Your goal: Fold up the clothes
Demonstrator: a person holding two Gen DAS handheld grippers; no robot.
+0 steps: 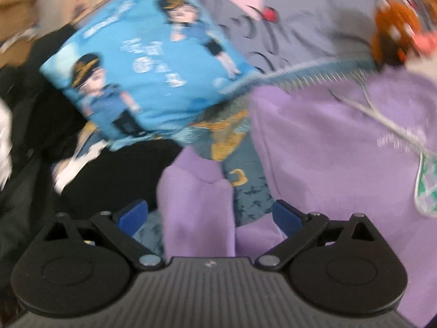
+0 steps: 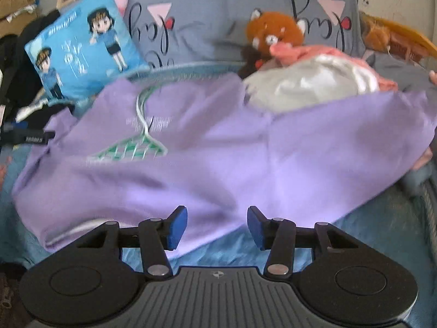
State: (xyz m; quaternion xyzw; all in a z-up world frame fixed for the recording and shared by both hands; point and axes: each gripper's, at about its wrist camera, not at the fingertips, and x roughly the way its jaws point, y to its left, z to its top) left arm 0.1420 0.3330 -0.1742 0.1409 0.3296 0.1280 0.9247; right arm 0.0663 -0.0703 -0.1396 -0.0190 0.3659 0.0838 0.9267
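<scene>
Your left gripper (image 1: 209, 214) stands spread wide, a fold of the lilac cotton sweatshirt (image 2: 218, 147) between its fingers, blurred; your right gripper (image 2: 217, 225) gapes half-open above the sweatshirt's hem on the blue bedspread (image 2: 382, 218).

A bed with a blue patterned sheet (image 2: 363, 218) carries a spread lilac shirt (image 2: 218, 150) in the middle, a blue cartoon cushion (image 2: 82, 52) far left, grey pillows (image 2: 207, 24) and a red-panda plush (image 2: 273, 30) far back.
</scene>
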